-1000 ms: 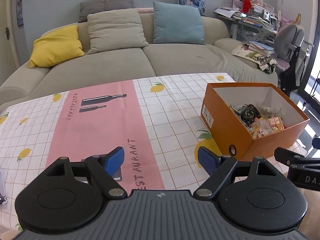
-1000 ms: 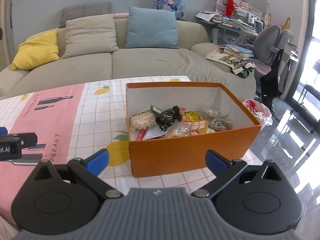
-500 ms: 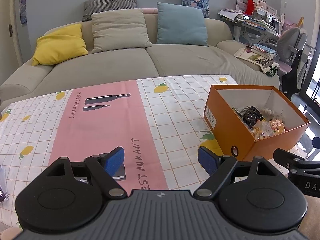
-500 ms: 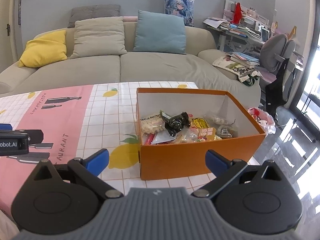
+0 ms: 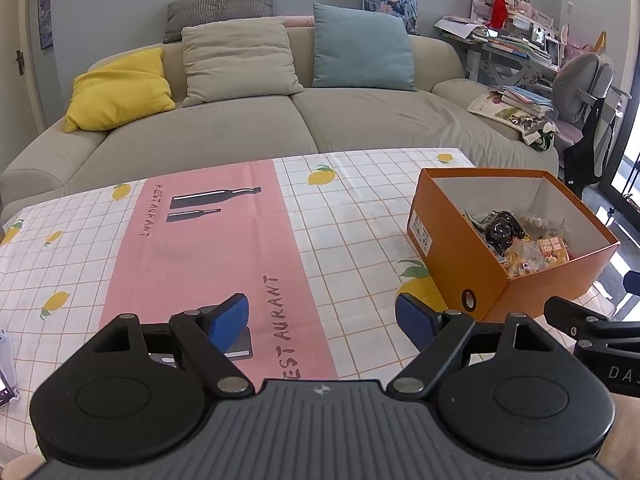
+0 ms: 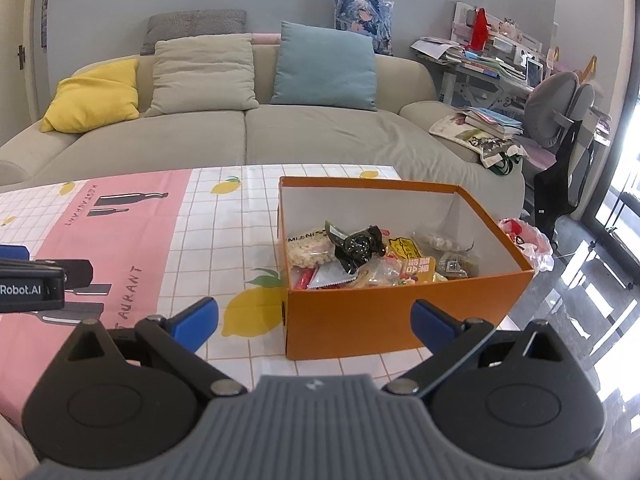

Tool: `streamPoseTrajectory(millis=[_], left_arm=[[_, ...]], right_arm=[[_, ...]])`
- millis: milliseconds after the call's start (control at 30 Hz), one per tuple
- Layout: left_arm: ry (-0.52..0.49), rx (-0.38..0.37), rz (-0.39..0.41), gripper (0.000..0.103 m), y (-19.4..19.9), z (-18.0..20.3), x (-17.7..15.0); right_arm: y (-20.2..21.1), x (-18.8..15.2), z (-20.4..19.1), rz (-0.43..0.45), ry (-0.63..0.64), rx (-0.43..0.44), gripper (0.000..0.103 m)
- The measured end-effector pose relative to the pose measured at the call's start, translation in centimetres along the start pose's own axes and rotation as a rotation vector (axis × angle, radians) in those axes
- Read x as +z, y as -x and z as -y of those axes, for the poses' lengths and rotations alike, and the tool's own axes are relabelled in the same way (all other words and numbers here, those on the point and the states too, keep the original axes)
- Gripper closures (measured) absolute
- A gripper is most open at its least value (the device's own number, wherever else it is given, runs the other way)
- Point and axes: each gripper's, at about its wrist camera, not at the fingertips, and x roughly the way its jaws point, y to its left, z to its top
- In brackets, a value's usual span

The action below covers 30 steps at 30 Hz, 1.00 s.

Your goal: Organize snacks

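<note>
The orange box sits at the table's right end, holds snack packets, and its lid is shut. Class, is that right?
Not quite. The orange box has no lid on; it is open at the top, and the right wrist view shows the snack packets inside. The rest is correct.

A matt orange cardboard box (image 6: 384, 312) with a white paper-like lining holds glossy crinkled plastic snack packets (image 6: 360, 254), on a smooth printed tablecloth (image 5: 208, 240), before a soft, matt cloth sofa (image 5: 240, 128).

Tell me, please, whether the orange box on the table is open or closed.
Open: the orange box has no lid on, and the snack packets inside show from above.
</note>
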Motion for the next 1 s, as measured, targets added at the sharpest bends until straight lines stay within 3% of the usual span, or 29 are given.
streamPoseTrajectory(millis=[1000], left_arm=[[-0.01, 0.011, 0.011, 0.006, 0.74, 0.08, 0.28]], right_arm=[[0.49, -0.13, -0.27, -0.002, 0.007, 0.011, 0.003]])
